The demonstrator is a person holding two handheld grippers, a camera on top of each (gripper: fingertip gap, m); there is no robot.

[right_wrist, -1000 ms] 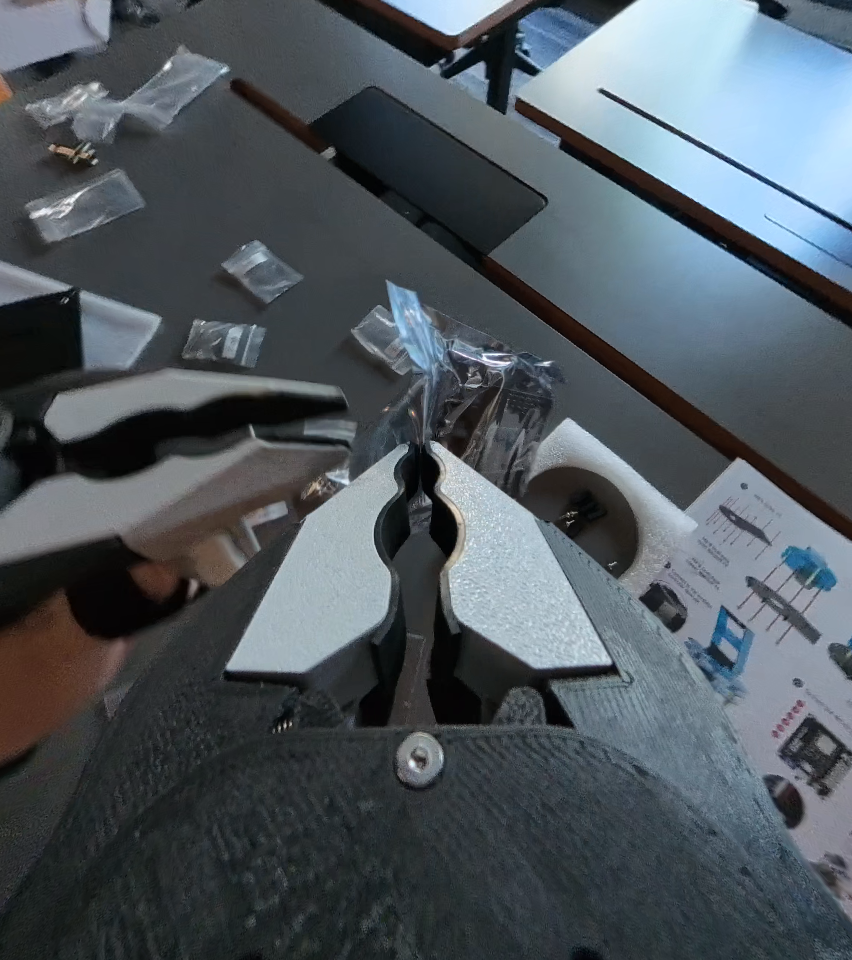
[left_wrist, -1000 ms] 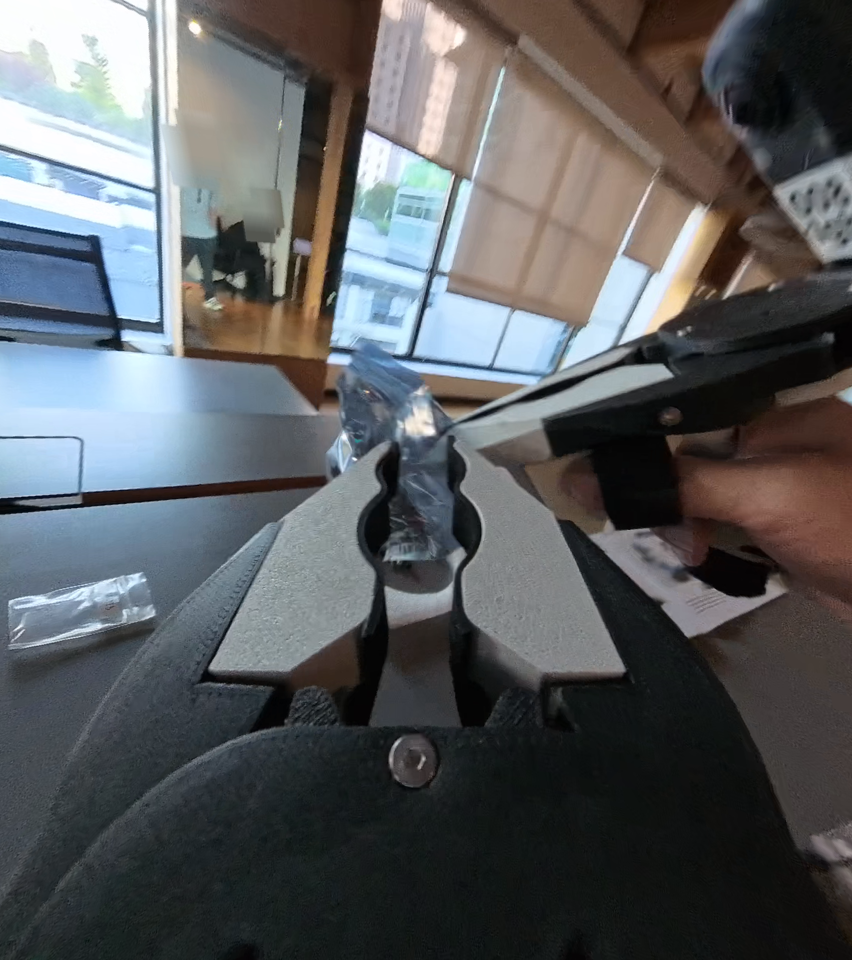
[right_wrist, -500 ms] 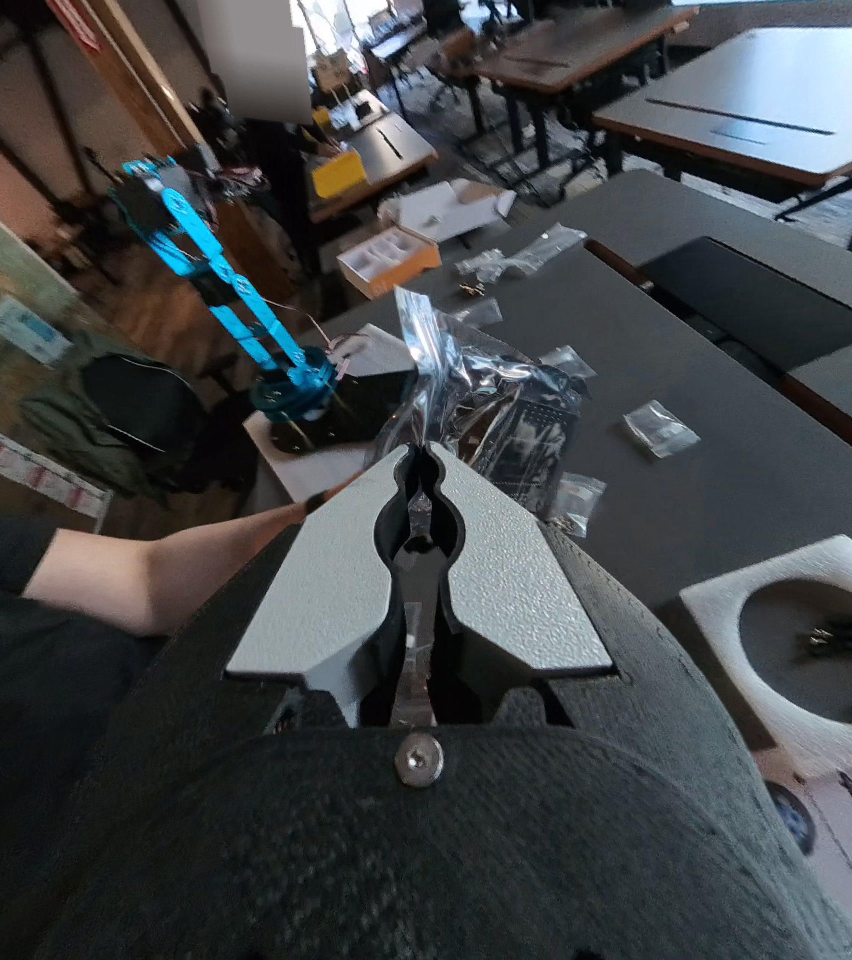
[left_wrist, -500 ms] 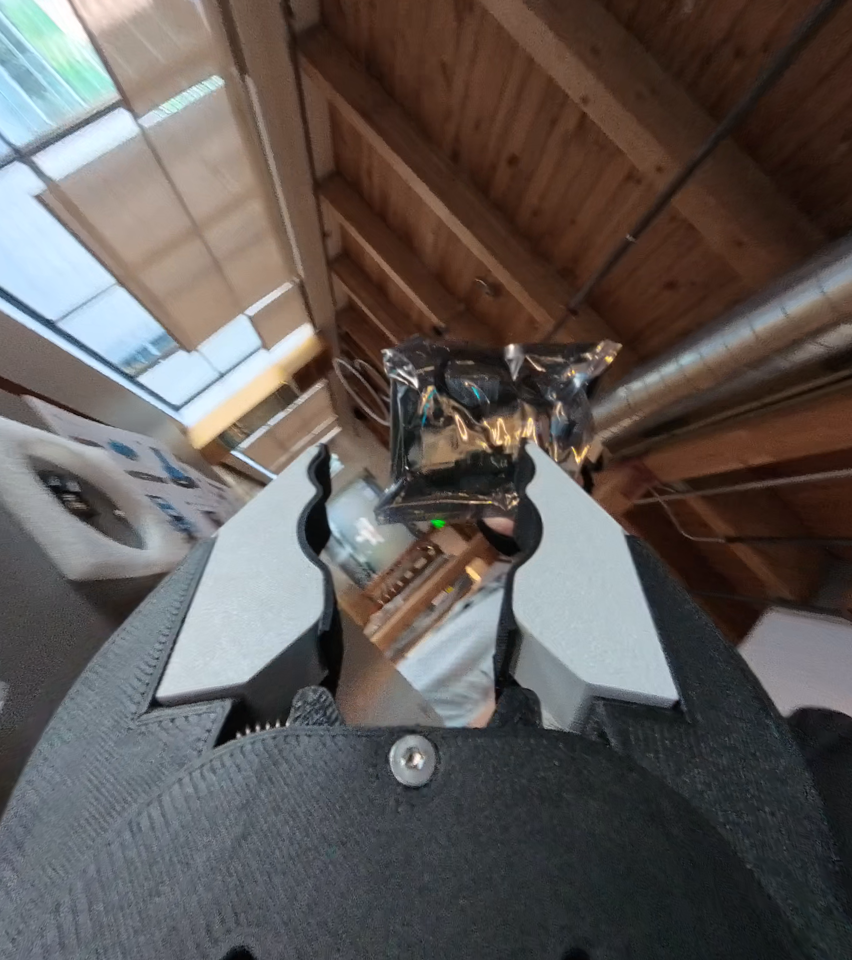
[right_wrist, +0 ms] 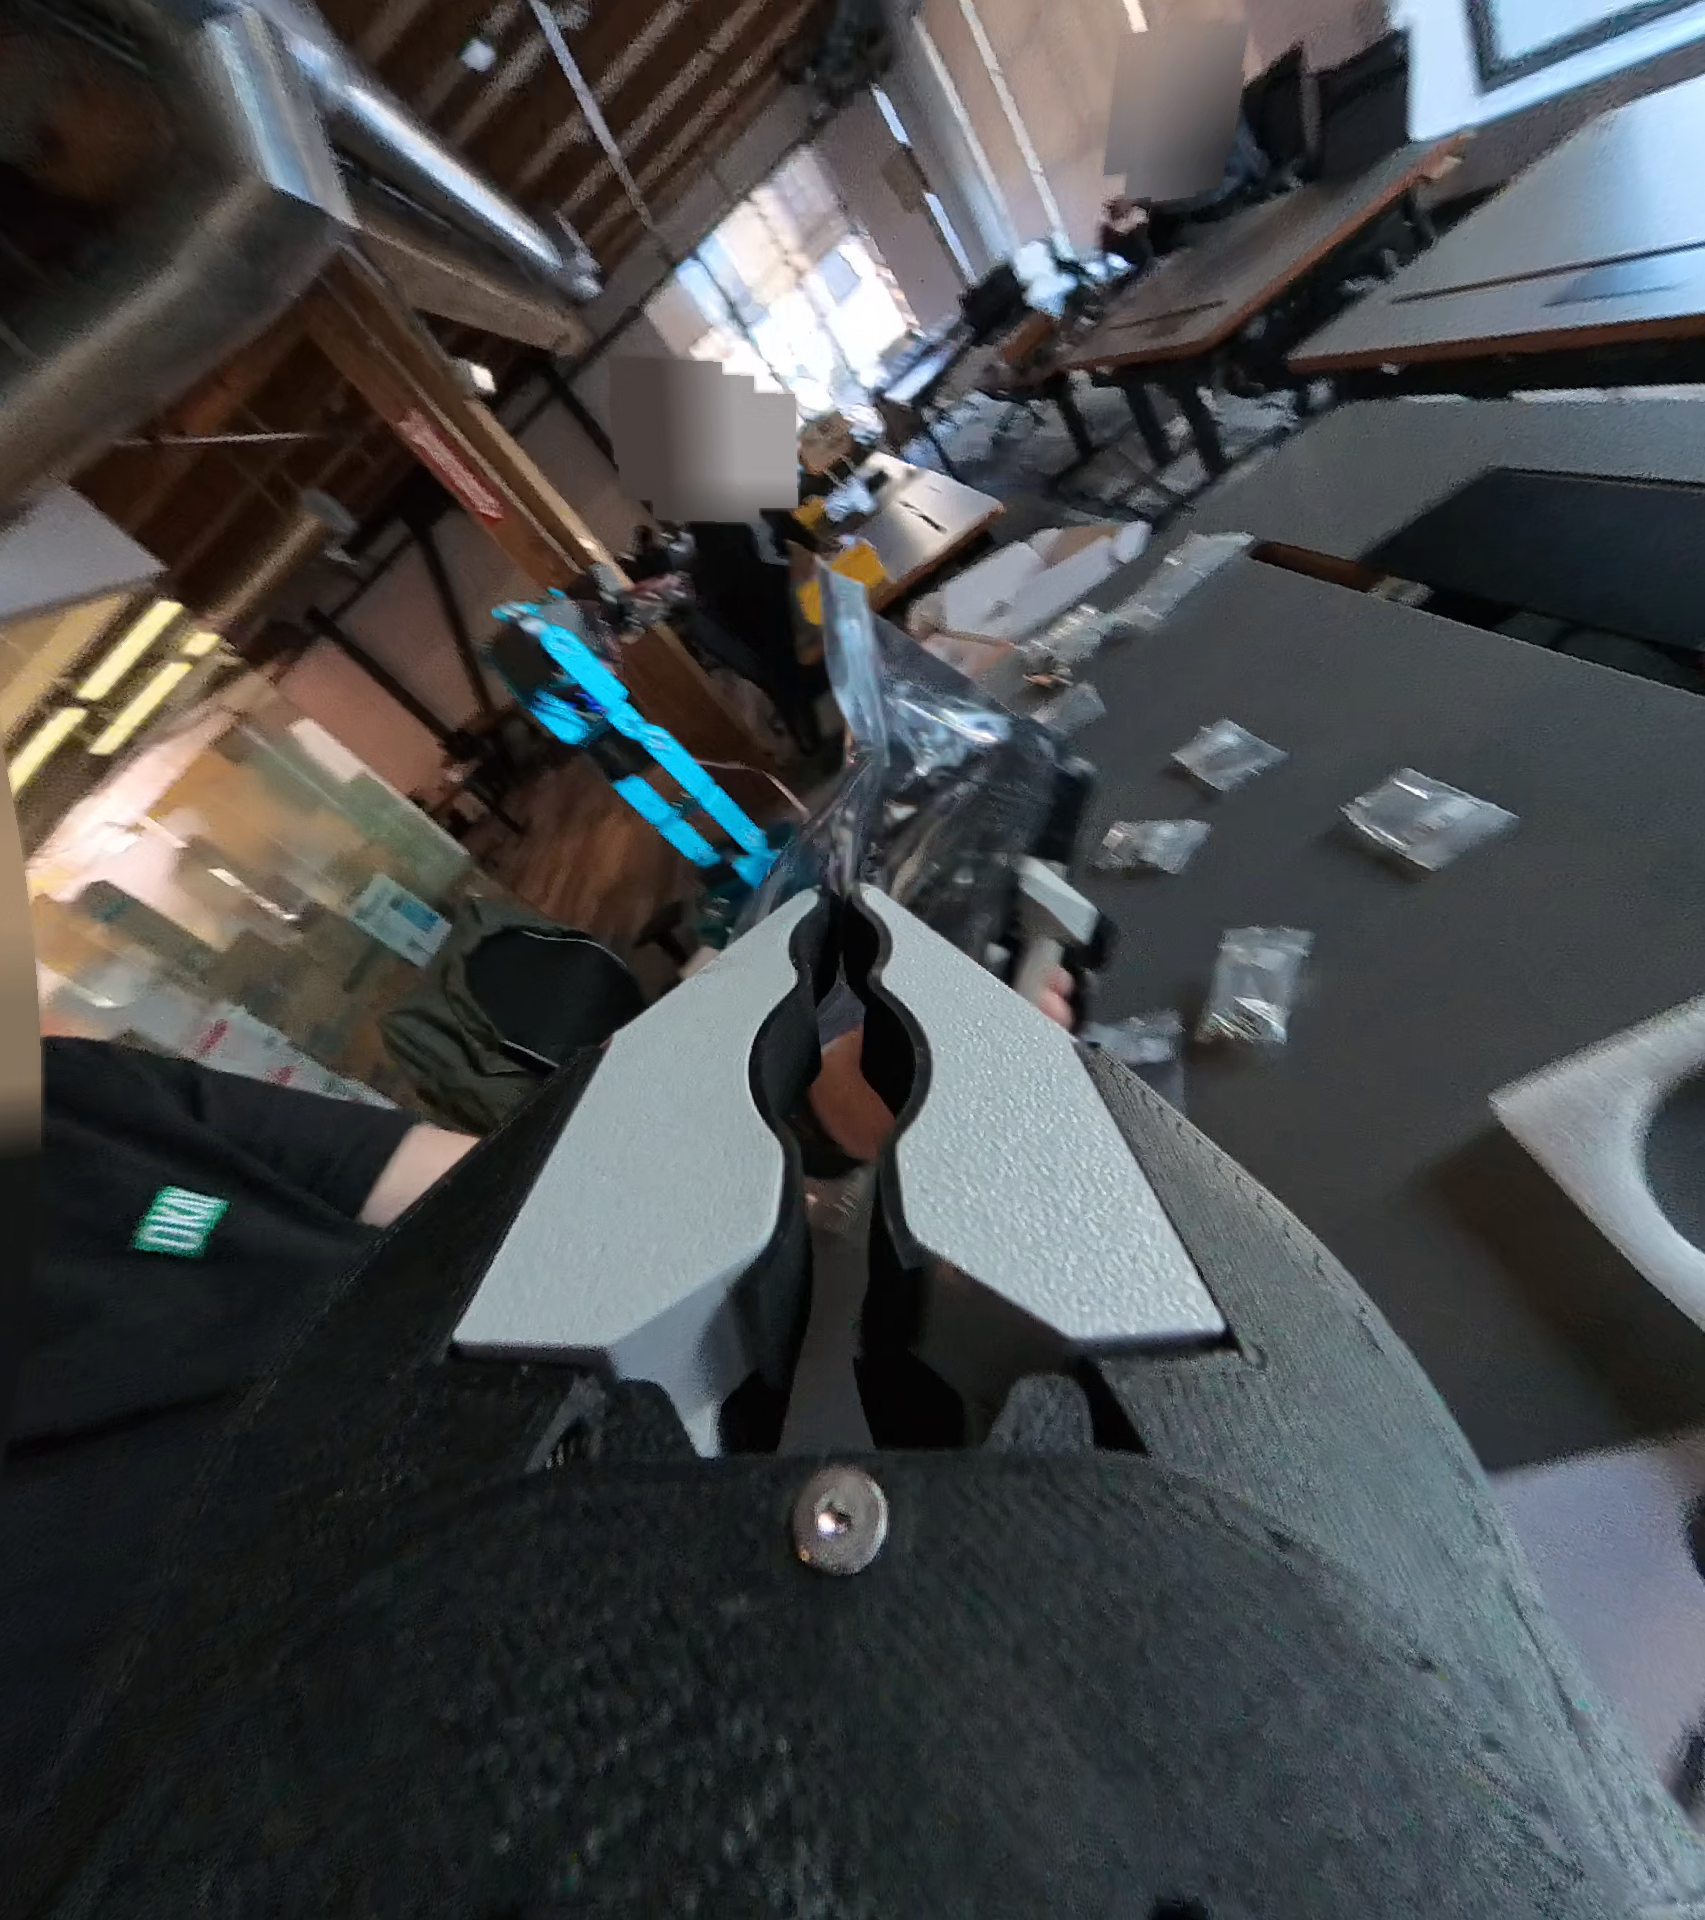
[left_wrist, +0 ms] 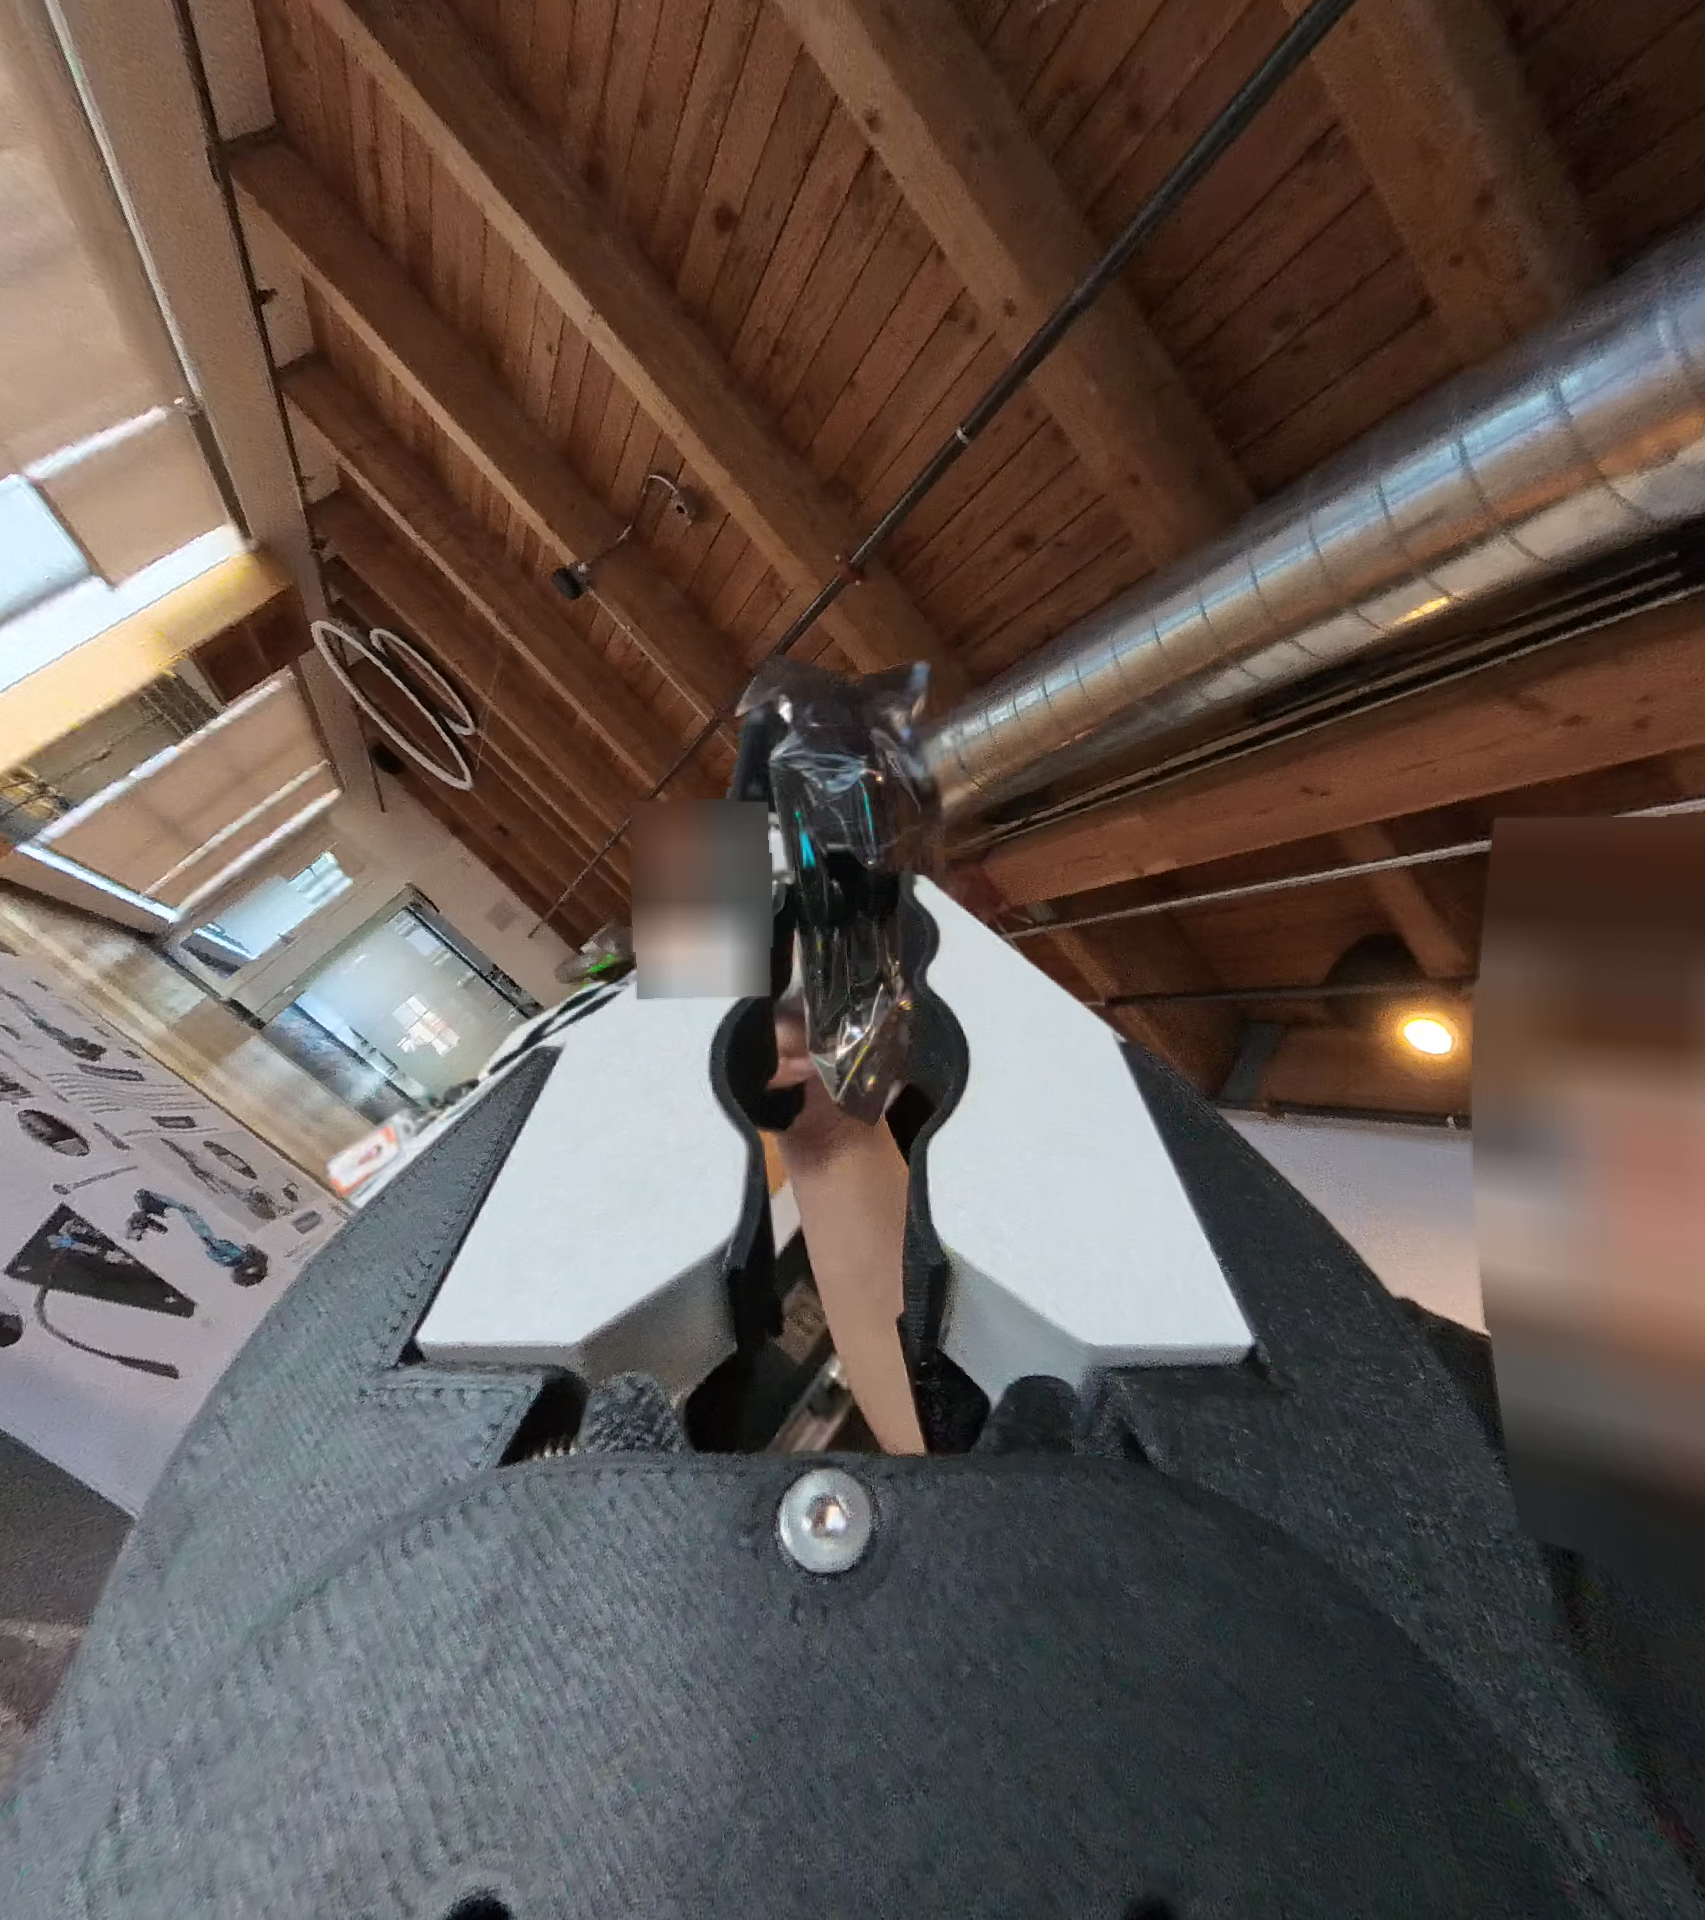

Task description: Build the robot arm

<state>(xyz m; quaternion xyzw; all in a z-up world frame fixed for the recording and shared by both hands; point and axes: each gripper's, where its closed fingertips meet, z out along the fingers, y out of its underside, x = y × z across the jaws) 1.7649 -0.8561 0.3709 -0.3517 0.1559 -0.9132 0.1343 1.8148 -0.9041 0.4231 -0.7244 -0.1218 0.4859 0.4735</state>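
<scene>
Right wrist view shows the right gripper [right_wrist: 843,914] and left gripper [left_wrist: 843,966] both clamped on the crinkled plastic bag [right_wrist: 931,769], best kept taut.

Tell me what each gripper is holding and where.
Both pinch the same clear plastic bag: right gripper at its thin edge, left gripper across the crumpled lower end.

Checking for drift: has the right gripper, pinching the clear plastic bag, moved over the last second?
Yes. The right gripper swung up and left: the white foam block slid toward the right edge.
</scene>
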